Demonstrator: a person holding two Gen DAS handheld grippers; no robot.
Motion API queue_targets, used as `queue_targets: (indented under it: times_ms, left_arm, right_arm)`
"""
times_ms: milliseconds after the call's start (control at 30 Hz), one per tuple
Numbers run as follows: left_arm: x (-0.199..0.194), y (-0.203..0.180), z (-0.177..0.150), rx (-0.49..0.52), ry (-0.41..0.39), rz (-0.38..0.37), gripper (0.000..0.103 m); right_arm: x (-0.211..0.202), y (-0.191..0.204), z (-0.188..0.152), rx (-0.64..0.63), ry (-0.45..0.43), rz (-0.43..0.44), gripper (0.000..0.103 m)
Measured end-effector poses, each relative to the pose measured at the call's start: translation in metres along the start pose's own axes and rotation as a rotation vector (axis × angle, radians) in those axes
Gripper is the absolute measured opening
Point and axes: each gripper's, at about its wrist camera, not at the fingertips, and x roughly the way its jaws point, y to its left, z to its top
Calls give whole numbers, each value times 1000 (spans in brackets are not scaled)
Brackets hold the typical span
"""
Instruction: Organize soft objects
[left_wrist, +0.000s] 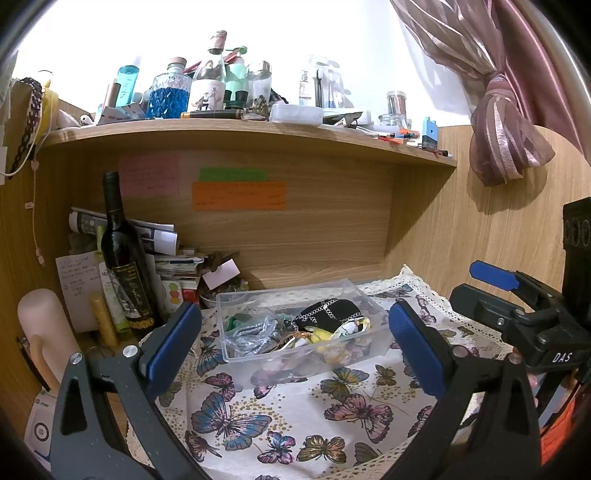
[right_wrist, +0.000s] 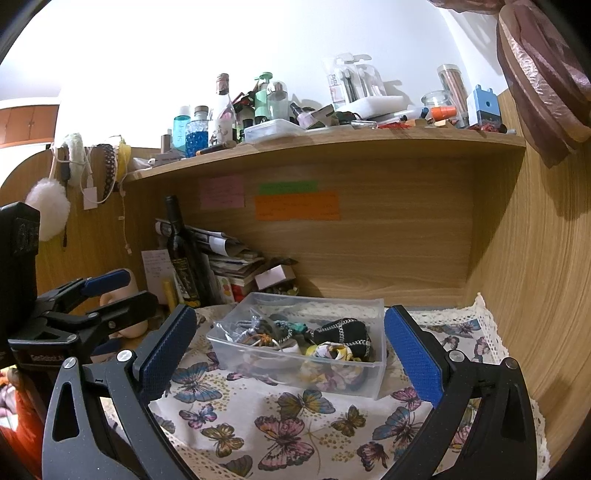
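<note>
A clear plastic box (left_wrist: 236, 352) (right_wrist: 332, 373) stands on a butterfly-print cloth (left_wrist: 280, 417) (right_wrist: 280, 428). It holds several soft items: a black pouch with a silver chain pattern (left_wrist: 328, 314) (right_wrist: 345, 336), a grey scrunchie (left_wrist: 255, 332) (right_wrist: 255, 326), and a yellow-white floral scrunchie (left_wrist: 343, 332) (right_wrist: 328, 350). My left gripper (left_wrist: 295, 343) is open and empty in front of the box. My right gripper (right_wrist: 291, 350) is open and empty, also in front of the box. Each gripper shows at the edge of the other's view: the right (left_wrist: 495, 280), the left (right_wrist: 107, 280).
A dark wine bottle (left_wrist: 123, 258) (right_wrist: 181, 254), papers and small items crowd the back left corner. A wooden shelf (left_wrist: 258, 136) (right_wrist: 332, 147) overhead carries several bottles and jars. Wooden walls close the back and right. A pink curtain (left_wrist: 509, 122) hangs at right.
</note>
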Motion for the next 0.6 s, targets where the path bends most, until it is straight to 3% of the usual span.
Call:
queue_targets:
  times_ms: [600]
  left_arm:
    - [5, -1, 0, -1, 25, -17, 103]
  right_arm:
    - [1, -5, -2, 20, 7, -3, 102]
